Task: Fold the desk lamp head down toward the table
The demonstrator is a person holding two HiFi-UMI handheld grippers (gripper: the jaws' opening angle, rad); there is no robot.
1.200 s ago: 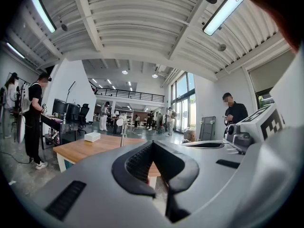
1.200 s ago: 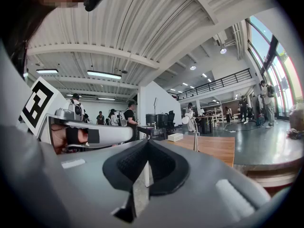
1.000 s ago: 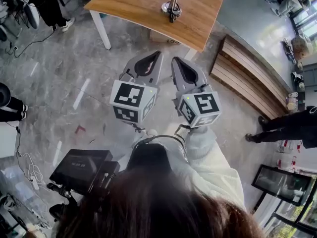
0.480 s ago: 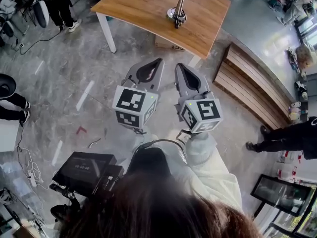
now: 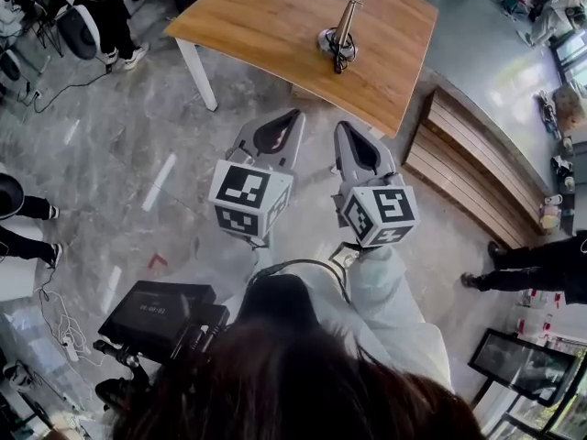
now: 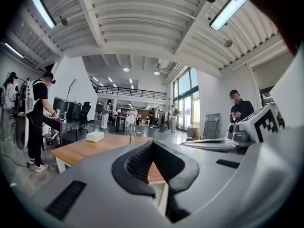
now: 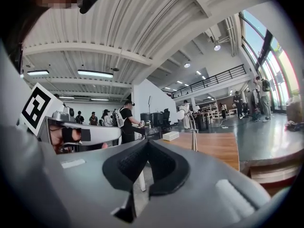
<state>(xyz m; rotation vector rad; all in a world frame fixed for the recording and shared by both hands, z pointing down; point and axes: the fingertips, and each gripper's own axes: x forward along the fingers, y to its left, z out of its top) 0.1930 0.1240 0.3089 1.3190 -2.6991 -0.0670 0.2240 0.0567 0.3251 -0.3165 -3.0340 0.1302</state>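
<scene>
Drawn nearer to the wooden table (image 5: 266, 21) than a second ago, with two grippers held side by side above the stone floor. Clenched shut on nothing: left gripper (image 5: 286, 122) and right gripper (image 5: 347, 134), pads pressed together in both gripper views. Standing upright on that one table, well ahead of both tips and untouched: one desk lamp (image 5: 345, 26), head up. Beyond it, one white box (image 6: 95, 136). At least three bystanders (image 5: 105, 12) at the edges of the head view.
</scene>
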